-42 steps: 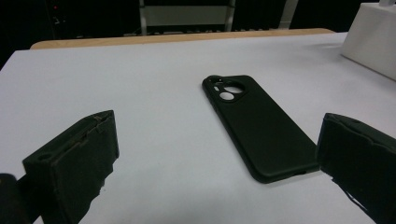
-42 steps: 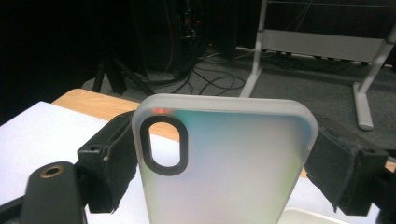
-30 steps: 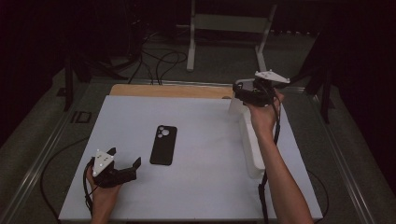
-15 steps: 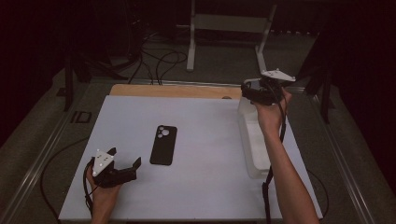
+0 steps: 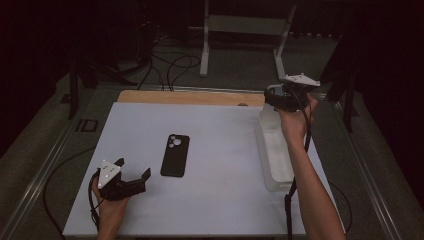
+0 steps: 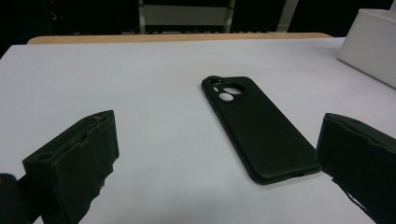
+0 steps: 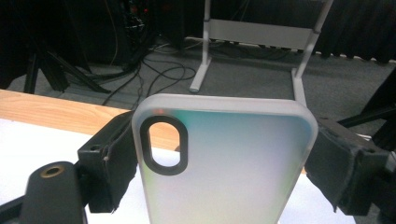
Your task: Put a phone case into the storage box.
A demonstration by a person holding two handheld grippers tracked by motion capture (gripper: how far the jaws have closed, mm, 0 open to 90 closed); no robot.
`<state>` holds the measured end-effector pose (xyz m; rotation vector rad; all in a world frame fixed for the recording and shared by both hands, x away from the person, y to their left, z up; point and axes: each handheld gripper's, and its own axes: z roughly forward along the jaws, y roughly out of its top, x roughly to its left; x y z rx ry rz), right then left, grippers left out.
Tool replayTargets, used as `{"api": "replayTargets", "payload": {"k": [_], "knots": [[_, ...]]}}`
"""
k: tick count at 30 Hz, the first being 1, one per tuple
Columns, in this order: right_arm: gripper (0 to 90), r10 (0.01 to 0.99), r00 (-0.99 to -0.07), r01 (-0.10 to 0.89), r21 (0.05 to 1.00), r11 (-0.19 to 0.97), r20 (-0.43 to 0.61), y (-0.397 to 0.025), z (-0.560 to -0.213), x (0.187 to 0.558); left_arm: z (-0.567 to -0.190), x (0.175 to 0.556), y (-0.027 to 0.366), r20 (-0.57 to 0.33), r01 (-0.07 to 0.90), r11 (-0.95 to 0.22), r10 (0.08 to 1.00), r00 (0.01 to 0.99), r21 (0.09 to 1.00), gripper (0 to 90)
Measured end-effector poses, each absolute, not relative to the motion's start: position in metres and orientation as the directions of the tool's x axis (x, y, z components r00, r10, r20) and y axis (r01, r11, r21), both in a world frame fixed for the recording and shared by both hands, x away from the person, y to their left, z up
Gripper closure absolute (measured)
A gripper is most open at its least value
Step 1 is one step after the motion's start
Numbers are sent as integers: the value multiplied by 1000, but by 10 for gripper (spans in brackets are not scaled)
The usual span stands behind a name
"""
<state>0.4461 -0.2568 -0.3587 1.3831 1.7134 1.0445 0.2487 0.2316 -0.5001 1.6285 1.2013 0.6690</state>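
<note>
A black phone case [image 5: 175, 155] [image 6: 257, 126] lies flat, back up, in the middle of the white table top [image 5: 225, 200]. My left gripper [image 5: 134, 169] [image 6: 219, 130] rests near the front left corner. It is open, with its jaws wide apart and pointing at the case, which lies a short way beyond them. My right gripper [image 5: 275, 96] [image 7: 224, 154] is held in the air over the far end of a white bin [image 5: 275, 150]. It is shut on a translucent, iridescent phone case [image 7: 233, 168], gripped by its two long edges, camera cut-out up.
The long white bin [image 6: 369, 42] runs along the table's right side. A wooden strip [image 5: 190, 97] borders the far edge. Beyond it are a metal stand [image 5: 240, 30] and cables [image 5: 170, 65] on the floor.
My right gripper, with the translucent case in it, has drifted a little to the right and up. The left gripper and the black case have not moved.
</note>
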Motion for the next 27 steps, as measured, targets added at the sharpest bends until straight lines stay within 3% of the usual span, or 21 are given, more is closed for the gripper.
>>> {"api": "replayTargets", "payload": {"k": [27], "knots": [[165, 986, -163, 491, 865, 100, -21, -266, -380, 458, -500, 249, 231, -109, 396, -47, 926, 363, 917, 0]]}}
